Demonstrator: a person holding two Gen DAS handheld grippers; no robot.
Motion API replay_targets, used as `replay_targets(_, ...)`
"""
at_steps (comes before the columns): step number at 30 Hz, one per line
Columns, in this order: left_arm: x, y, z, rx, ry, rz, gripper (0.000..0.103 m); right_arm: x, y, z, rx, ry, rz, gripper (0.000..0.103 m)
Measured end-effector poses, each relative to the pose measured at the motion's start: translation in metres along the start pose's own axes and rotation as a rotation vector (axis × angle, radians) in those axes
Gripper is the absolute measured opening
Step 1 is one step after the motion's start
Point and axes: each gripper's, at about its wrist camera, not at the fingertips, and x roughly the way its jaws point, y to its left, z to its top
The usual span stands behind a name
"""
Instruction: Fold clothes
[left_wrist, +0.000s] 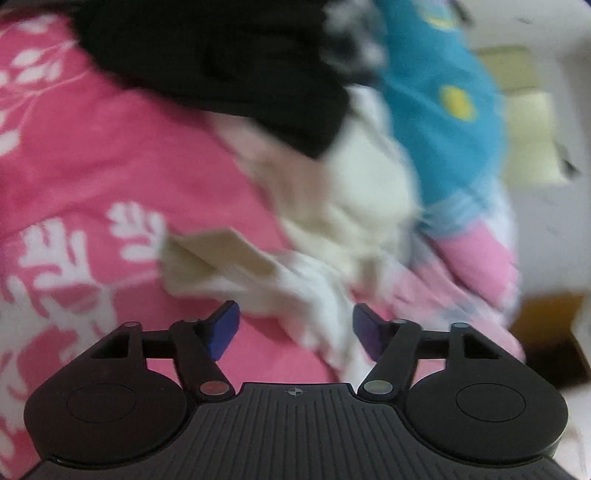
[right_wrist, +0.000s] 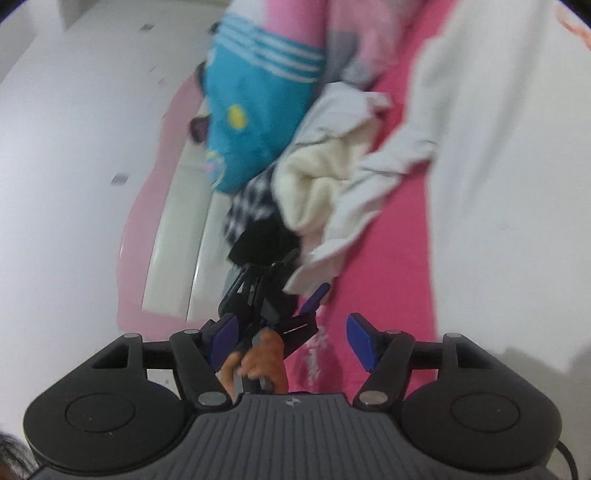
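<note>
Right tool (right_wrist: 291, 341) view alone shows the hand (right_wrist: 258, 363) gripping the left tool (left_wrist: 295, 330).

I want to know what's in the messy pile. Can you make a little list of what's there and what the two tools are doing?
Surface: pink bedspread with white leaf print
Pile: black garment, cream garment, blue top with yellow dots, checked cloth
Left tool: open, nothing gripped, white cloth just ahead
Right tool: open, empty
Also seen: a hand holding the left tool, in the right view
Sharpness: blurry
</note>
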Motion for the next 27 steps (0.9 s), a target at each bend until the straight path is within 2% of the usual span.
replay_targets(1,0.003,0.000,0.001,-0.008,-0.018,0.025,0.027,0.000,-0.007,0.000,0.018,-0.006,-0.003,0.068)
replay_targets(3,0.007,0.000,0.002,0.002,-0.052,0.045,0.012,-0.002,-0.016,0.001,0.035,-0.010,-0.017,0.068)
replay_targets(5,-0.001,-0.009,-0.003,0.109,-0.110,0.016,0.008,-0.004,-0.018,0.007,0.024,-0.014,-0.045,0.068)
replay_targets(8,-0.031,-0.021,-0.021,0.366,-0.192,-0.064,0.005,-0.005,-0.016,0.022,-0.016,-0.030,-0.096,0.068)
replay_targets(11,-0.052,-0.013,-0.036,0.531,-0.197,-0.053,0.005,0.003,-0.003,0.042,-0.129,-0.042,-0.166,0.068)
replay_targets(14,-0.052,0.007,-0.045,0.577,-0.162,-0.011,0.005,0.031,0.026,0.058,-0.386,-0.027,-0.297,0.069)
replay_targets(18,-0.044,0.023,-0.058,0.597,-0.161,0.013,0.005,0.104,0.058,0.068,-0.715,0.090,-0.436,0.071)
replay_targets(20,-0.041,0.028,-0.063,0.616,-0.181,0.027,0.005,0.142,0.071,0.066,-0.895,0.135,-0.488,0.070)
replay_targets(24,-0.045,0.036,-0.070,0.642,-0.210,0.022,0.005,0.216,0.084,0.046,-1.336,0.223,-0.599,0.070)
replay_targets(27,-0.042,0.040,-0.069,0.643,-0.210,0.013,0.006,0.256,0.077,0.050,-1.468,0.290,-0.660,0.070)
